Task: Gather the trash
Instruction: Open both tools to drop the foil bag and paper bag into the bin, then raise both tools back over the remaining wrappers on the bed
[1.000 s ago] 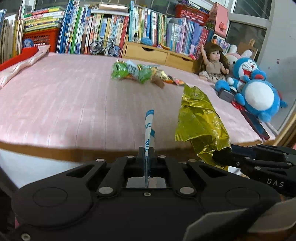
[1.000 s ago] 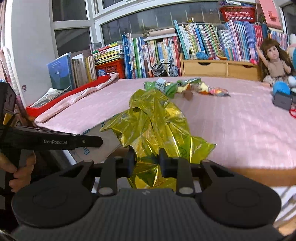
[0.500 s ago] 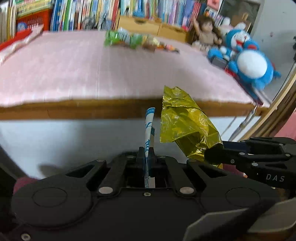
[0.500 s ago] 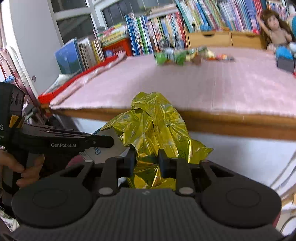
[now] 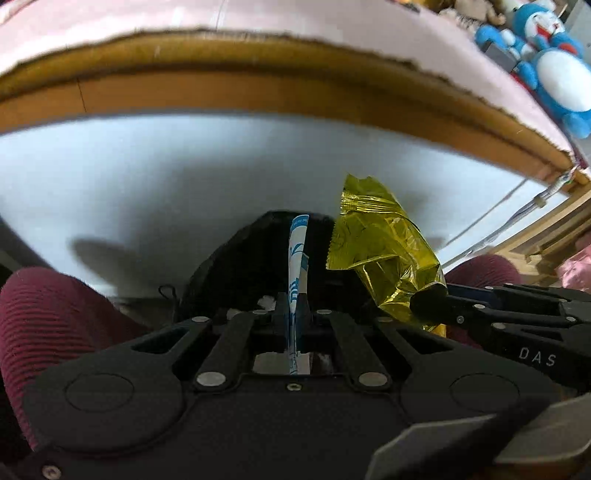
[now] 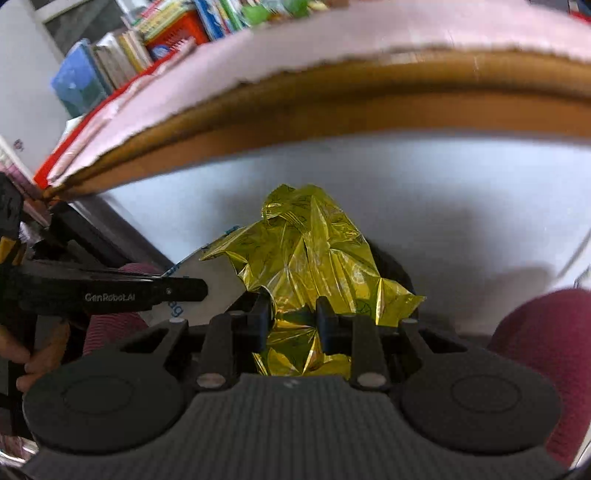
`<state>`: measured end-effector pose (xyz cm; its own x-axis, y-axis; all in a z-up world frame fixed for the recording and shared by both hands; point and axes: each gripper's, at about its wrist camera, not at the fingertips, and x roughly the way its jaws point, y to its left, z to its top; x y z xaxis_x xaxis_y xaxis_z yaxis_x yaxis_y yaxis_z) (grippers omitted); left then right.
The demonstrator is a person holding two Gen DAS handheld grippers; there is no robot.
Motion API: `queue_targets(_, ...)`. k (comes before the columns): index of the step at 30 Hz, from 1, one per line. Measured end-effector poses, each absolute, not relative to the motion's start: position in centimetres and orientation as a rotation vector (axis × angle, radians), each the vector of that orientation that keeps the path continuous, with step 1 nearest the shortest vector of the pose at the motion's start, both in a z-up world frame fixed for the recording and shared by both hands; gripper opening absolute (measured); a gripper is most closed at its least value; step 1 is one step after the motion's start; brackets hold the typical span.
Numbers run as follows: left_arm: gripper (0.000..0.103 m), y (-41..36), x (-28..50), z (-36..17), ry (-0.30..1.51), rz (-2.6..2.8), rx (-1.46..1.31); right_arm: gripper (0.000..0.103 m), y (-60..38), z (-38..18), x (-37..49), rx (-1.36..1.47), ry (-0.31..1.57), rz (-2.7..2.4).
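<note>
My left gripper [image 5: 293, 308] is shut on a thin white and blue wrapper [image 5: 297, 254] that stands edge-on between its fingers. My right gripper [image 6: 293, 319] is shut on a crumpled gold foil wrapper [image 6: 314, 254]; that gold foil wrapper [image 5: 380, 240] also shows at the right of the left wrist view, held by the right gripper [image 5: 430, 297]. Both grippers hang below the table edge, over a dark round opening [image 5: 255, 266] that looks like a black bin between the person's knees. The white wrapper [image 6: 218, 273] and the left gripper [image 6: 199, 290] appear at the left of the right wrist view.
The wooden table edge [image 5: 295, 88] with its pink cloth [image 6: 332, 33] lies above and ahead, with a white panel [image 5: 147, 177] below it. The person's maroon trouser legs [image 5: 48, 317] [image 6: 546, 332] flank the opening. Blue plush toys [image 5: 557, 70] and books [image 6: 122, 48] sit on the table.
Both grippers have dropped from table height to below the table edge, carrying their wrappers. The dark opening and the person's knees have come into view.
</note>
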<state>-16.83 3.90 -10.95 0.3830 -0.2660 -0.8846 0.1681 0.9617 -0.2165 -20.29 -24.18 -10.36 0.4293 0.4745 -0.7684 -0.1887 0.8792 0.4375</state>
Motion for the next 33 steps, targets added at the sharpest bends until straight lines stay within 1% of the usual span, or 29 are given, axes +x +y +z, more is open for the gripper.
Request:
queue_targets(7, 0.005, 3.6, -15.5, -12.9, 1.203, -0.259, -0.115, 0.031, -24.0, -12.1, -19.8, 0.332, 1.102, 0.393)
queue_targets(15, 0.006, 3.1, -15.1, -12.8, 1.193, -0.254, -0.097, 0.032, -23.4, -12.1, -19.2, 0.341, 1.115, 0.400)
queue_targets(18, 0.007, 3.0, -15.3, -12.7, 1.184, -0.251, -0.092, 0.034, -23.8, -12.1, -19.1, 0.337, 1.114, 0.412)
queue_targets(20, 0.007, 2.9, -15.4, -12.5, 1.179, -0.251, -0.087, 0.039, -23.9, -12.1, -19.0, 0.330, 1.115, 0.414)
queue_targets(22, 0.009, 2.8, -15.4, -12.3, 1.176, -0.250, -0.086, 0.039, -24.2, -12.1, -19.1, 0.330, 1.116, 0.417)
queue_targets(25, 0.010, 2.8, -15.5, -12.1, 1.166, -0.251, -0.083, 0.053, -24.2, -12.0, -19.2, 0.335, 1.114, 0.418)
queue_targets(26, 0.010, 2.8, -15.4, -12.1, 1.161, -0.251, -0.081, 0.055, -24.2, -12.0, -19.2, 0.338, 1.112, 0.419)
queue_targets(28, 0.017, 2.7, -15.4, -11.8, 1.152, -0.250, -0.075, 0.057, -24.4, -11.9, -19.2, 0.339, 1.109, 0.420)
queue_targets(32, 0.025, 2.5, -15.5, -11.3, 1.131, -0.250, -0.055, 0.057, -24.5, -11.8, -19.2, 0.330, 1.099, 0.418)
queue_targets(33, 0.029, 2.5, -15.5, -11.1, 1.124, -0.251, -0.050, 0.057, -24.6, -11.7, -19.2, 0.330, 1.096, 0.418)
